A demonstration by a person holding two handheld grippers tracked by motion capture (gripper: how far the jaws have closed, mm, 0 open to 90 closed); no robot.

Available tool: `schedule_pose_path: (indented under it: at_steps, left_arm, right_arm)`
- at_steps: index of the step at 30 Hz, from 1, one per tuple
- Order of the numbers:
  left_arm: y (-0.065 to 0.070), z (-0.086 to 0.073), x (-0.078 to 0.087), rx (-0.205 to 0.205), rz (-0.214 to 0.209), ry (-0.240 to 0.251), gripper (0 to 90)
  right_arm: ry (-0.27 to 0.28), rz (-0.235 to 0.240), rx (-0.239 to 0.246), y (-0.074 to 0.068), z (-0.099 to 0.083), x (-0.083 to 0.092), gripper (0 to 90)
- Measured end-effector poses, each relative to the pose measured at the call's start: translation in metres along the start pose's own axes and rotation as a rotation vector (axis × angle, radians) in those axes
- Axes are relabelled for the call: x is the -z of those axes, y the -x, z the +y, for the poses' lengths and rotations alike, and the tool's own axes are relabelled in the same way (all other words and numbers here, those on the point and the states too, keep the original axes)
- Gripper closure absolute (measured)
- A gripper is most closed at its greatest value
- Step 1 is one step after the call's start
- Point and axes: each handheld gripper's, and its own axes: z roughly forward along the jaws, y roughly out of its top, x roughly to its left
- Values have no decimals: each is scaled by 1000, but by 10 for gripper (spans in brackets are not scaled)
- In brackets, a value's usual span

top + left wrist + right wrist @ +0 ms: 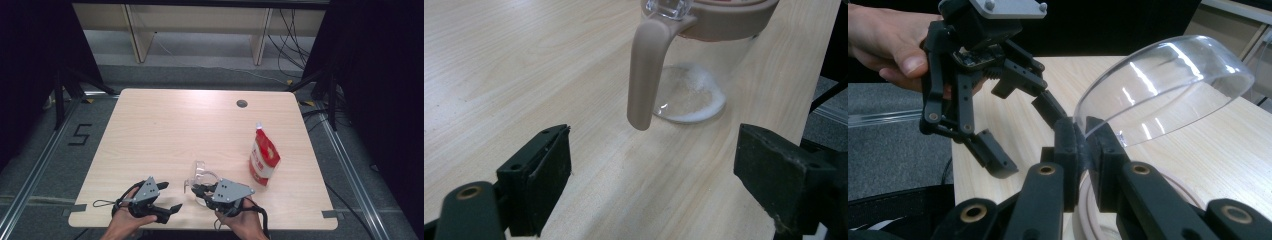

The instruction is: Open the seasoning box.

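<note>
Left gripper view: the pitcher (694, 60) is seen standing on the counter (524, 60) straight ahead of the wide-open left gripper (654, 180), its handle (649, 70) hanging upright toward the fingers, while its clear lid (1168, 85) is pinched by the right gripper (1083, 150).

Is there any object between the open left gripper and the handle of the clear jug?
Nothing visible does. In the left gripper view, bare table lies between the left gripper and the jug handle. The right gripper pinches the jug's clear lid above, not in that path.
</note>
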Motion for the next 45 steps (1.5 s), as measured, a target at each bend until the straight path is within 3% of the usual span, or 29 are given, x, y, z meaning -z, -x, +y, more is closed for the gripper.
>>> schedule_pose_path:
  at_steps: [1,5,29,30,31,32,41,42,43,45]
  left_arm:
    - [-1,0,1,-21,2,-16,152]
    - [0,0,0,-1,-4,-1,152]
    - [1,-1,-1,-1,-7,-11,152]
    - [-1,-1,0,-31,2,-34,152]
    - [-1,0,0,-29,-2,-37,152]
    - [1,-1,-1,-1,-14,-15,152]
    - [-2,-1,1,-10,-6,-33,151]
    - [-2,-2,0,6,-21,-18,152]
    - [-4,-1,1,-20,-13,-42,152]
    - [-4,-2,0,1,-20,-31,152]
  right_arm:
    - [-3,-5,15,1,1,0,843]
    - [-1,-7,25,0,4,-3,847]
    - [0,7,37,-4,13,-21,832]
    - [0,3,42,-4,14,-21,832]
    - [6,1,46,-4,14,-22,832]
    - [-1,12,41,-4,14,-23,832]
    - [-3,6,52,-5,16,-29,830]
    - [-4,8,54,-5,16,-29,830]
    - [-5,12,53,-5,17,-30,830]
    - [-4,13,54,-5,17,-31,831]
